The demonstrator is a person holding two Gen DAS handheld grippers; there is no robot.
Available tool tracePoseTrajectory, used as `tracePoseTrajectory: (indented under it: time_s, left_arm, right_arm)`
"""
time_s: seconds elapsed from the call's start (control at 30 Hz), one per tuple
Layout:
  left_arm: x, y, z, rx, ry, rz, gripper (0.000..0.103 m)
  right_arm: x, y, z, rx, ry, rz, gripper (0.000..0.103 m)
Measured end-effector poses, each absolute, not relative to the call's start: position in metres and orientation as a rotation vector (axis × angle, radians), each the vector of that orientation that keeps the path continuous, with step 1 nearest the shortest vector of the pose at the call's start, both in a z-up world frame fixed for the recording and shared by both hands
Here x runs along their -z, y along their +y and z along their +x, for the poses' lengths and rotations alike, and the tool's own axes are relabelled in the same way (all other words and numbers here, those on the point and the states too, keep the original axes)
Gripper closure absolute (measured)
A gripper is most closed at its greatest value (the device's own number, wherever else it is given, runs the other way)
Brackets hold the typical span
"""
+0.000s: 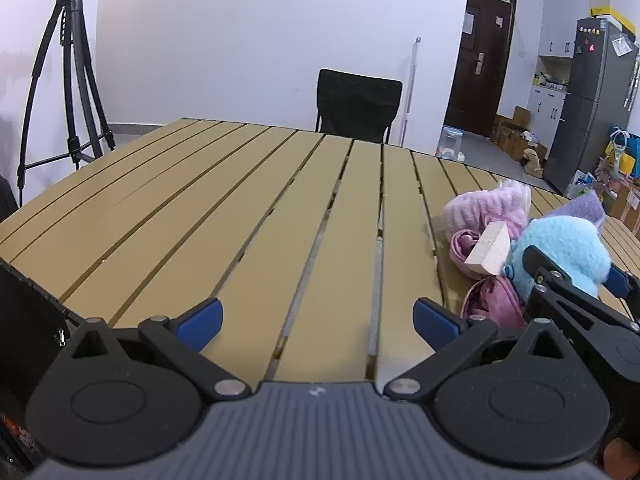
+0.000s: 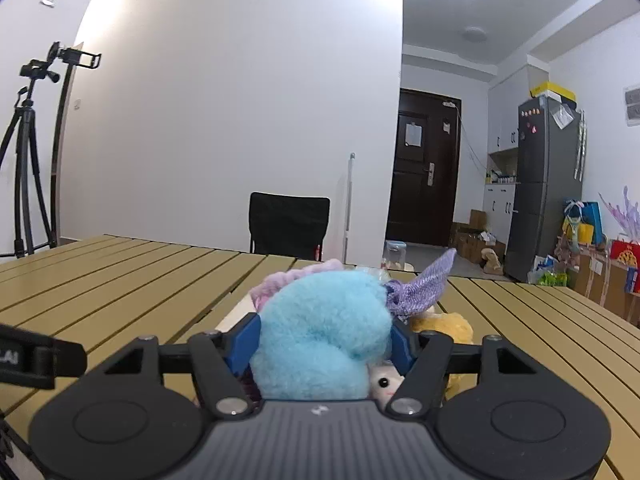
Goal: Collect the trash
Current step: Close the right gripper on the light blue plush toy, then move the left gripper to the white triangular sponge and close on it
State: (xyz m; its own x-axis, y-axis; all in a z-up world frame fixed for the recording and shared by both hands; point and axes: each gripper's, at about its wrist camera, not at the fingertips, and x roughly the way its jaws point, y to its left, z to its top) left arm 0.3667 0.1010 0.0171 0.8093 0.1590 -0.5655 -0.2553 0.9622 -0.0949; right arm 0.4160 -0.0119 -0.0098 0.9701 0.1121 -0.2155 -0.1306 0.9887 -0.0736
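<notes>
**A:** What is on the table?

**B:** A slatted, mustard-coloured table (image 1: 248,208) fills both views. Near its right side lies a small heap of soft things: a fluffy light-blue plush (image 2: 324,332), a pale pink fuzzy item (image 1: 484,208), a pink fabric pouch (image 1: 496,300), a lilac knitted piece (image 2: 428,284) and a light wooden block (image 1: 490,250) leaning on the pile. A yellow plush (image 2: 444,326) and a little cream toy face with a black eye (image 2: 386,384) peek out beside the blue one.

**A:** And the right gripper?

**B:** The right gripper (image 2: 324,346) sits low over the table with the blue plush between its blue pads (image 2: 246,344). Both pads meet the fluff on either side — it appears to be grasping the plush, though only lightly squeezed. From the left wrist view the same gripper shows at the right edge, its black finger against the blue fur.

**A:** The left one?

**B:** The left gripper (image 1: 318,320) hovers over bare slats to the left of the heap, jaws spread wide with nothing between them.

**A:** Anything behind?

**B:** A black chair (image 1: 358,104) at the far edge, a black tripod (image 1: 66,92) on the left, a dark door (image 2: 426,168) and a grey fridge (image 2: 548,184) to the right.
</notes>
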Motion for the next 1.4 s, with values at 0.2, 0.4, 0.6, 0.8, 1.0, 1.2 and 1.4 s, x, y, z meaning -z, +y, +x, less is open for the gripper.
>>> tracePoseTrajectory:
  time_s: [0.2, 0.4, 0.6, 0.8, 1.0, 1.2, 1.4]
  left_arm:
    - [-0.014, 0.106, 0.366, -0.238, 0.597, -0.177, 0.0]
    - [-0.013, 0.106, 0.365, -0.233, 0.6, -0.168, 0.0]
    - [-0.012, 0.106, 0.368, -0.23, 0.601, -0.171, 0.0]
    - [-0.013, 0.102, 0.369, -0.228, 0.598, -0.167, 0.0]
    - [-0.013, 0.097, 0.371, -0.22, 0.596, -0.167, 0.0]
    - [-0.016, 0.091, 0.377, -0.217, 0.587, -0.175, 0.0]
    - [-0.018, 0.078, 0.387, -0.207, 0.574, -0.162, 0.0]
  right_arm:
    - [0.012, 0.001, 0.407, -0.172, 0.195, -0.112, 0.051]
    - [0.016, -0.005, 0.419, -0.214, 0.258, -0.056, 0.068]
    - [0.014, -0.013, 0.418, -0.238, 0.267, -0.024, 0.07]
    - [0.01, -0.026, 0.414, -0.248, 0.261, 0.029, 0.07]
    - [0.006, -0.04, 0.407, -0.259, 0.245, 0.065, 0.071]
    - [0.0, -0.053, 0.4, -0.256, 0.228, 0.07, 0.071]
    - [-0.008, -0.081, 0.396, -0.232, 0.22, 0.086, 0.071]
